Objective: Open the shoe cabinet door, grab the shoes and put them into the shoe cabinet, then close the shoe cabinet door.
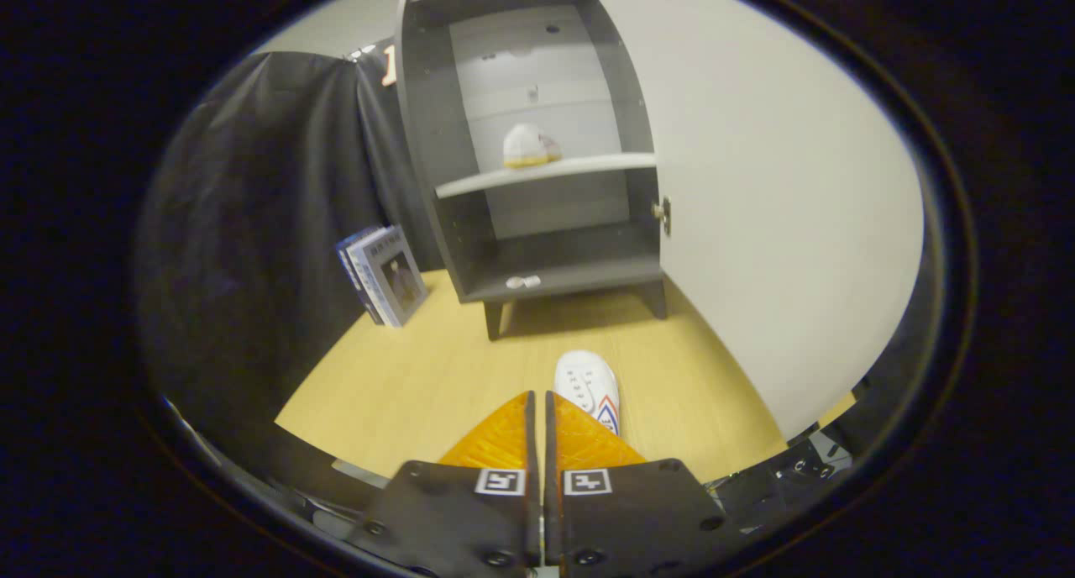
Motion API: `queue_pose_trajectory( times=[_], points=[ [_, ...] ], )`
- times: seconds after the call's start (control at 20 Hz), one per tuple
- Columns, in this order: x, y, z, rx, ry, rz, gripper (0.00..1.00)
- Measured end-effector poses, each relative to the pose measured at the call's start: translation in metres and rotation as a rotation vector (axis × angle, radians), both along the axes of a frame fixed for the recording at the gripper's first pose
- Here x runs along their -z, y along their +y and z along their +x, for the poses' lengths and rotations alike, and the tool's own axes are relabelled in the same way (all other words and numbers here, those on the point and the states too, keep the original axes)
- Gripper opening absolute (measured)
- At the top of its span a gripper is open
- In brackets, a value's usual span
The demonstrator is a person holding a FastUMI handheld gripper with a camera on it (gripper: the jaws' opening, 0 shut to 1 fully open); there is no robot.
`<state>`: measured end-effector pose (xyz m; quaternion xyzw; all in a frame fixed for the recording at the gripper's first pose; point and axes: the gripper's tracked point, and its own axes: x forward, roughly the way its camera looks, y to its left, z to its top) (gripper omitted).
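Fingers (538,397) press together, empty, beside a white canvas shoe (588,389) on the light wooden surface (420,385), facing the open dark-grey shoe cabinet (437,141).

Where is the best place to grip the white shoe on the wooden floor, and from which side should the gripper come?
Probably the side walls near the collar of the white shoe, coming from above. It lies upright on the floor just ahead of the closed gripper, toe pointing toward the cabinet, so its narrow width should fit between opened fingers. The heel is hidden behind the fingers.
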<state>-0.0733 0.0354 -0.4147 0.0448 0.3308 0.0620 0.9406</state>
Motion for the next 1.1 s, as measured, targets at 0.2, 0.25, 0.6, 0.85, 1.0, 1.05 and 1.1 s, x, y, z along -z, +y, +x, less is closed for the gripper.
queue_pose_trajectory(
  times=[0.2, 0.25, 0.6, 0.85, 1.0, 1.05, 1.1],
  points=[
    [0.084, -0.009, 0.014, 0.048, 0.117, -0.049, 0.11],
    [0.096, -0.012, 0.016, 0.054, 0.134, -0.072, 0.29],
    [0.145, -0.011, 0.037, 0.043, 0.2, -0.127, 0.31],
    [0.158, -0.011, 0.053, 0.051, 0.196, -0.134, 0.31],
    [0.159, -0.011, 0.065, 0.056, 0.166, -0.148, 0.31],
    [0.16, -0.011, 0.066, 0.054, 0.163, -0.154, 0.31],
    [0.159, -0.011, 0.067, 0.051, 0.153, -0.162, 0.3]
  ],
)
